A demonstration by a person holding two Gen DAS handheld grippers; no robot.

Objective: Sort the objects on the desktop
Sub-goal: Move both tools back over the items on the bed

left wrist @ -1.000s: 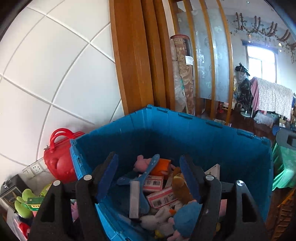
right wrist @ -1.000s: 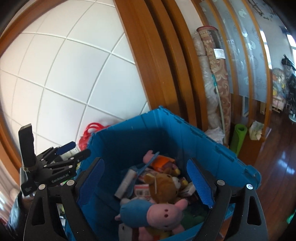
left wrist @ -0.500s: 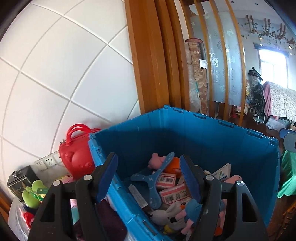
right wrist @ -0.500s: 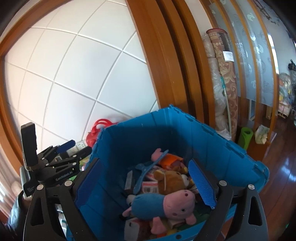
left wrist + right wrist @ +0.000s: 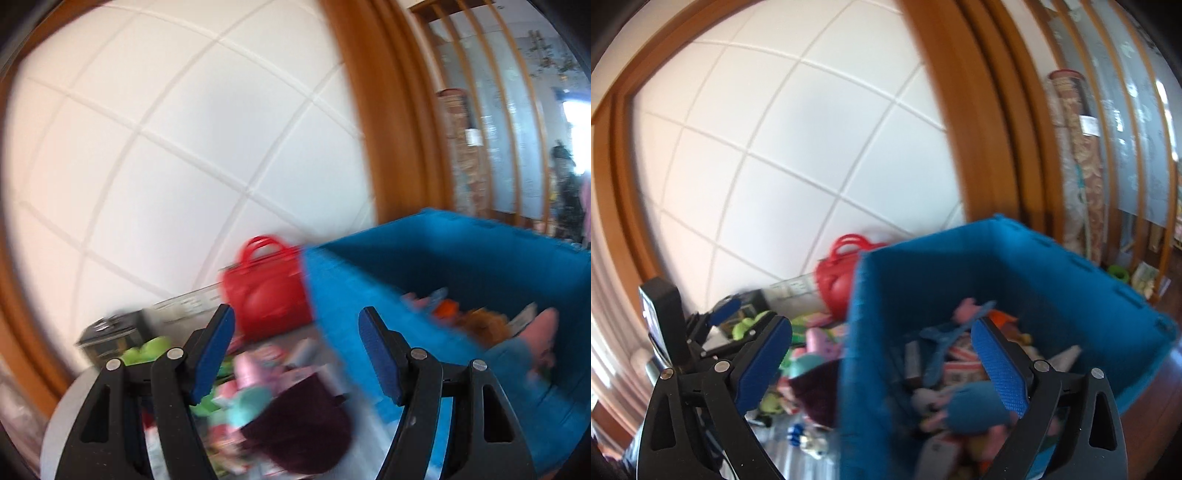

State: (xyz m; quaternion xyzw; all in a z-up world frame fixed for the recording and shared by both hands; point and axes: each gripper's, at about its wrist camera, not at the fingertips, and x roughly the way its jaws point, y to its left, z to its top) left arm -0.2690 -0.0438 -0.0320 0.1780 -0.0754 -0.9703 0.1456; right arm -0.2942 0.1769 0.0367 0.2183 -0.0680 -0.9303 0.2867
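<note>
A blue plastic crate [image 5: 461, 266] [image 5: 1027, 266] holds several toys: a blue hanger [image 5: 949, 332], small boxes and a pink-and-blue plush pig [image 5: 964, 402]. Left of it on the table lies a pile of loose toys, with a dark maroon plush [image 5: 299, 424] [image 5: 816, 391] in front. My left gripper [image 5: 295, 350] is open and empty above that pile, at the crate's left wall. My right gripper [image 5: 882, 365] straddles the crate's near left wall; its jaws are opening and nothing is between them. The left gripper [image 5: 716, 317] also shows at the left of the right wrist view.
A red toy handbag [image 5: 269, 291] [image 5: 834, 273] stands against the white tiled wall beside the crate. A dark box [image 5: 110, 336] and green plush toys [image 5: 147, 349] lie at the table's left. Wooden frames and a rolled carpet [image 5: 1078, 155] stand behind.
Both views have swung left: the crate slid to the right of the frames and the toy pile on the table came into view. The right gripper's jaws spread a little wider.
</note>
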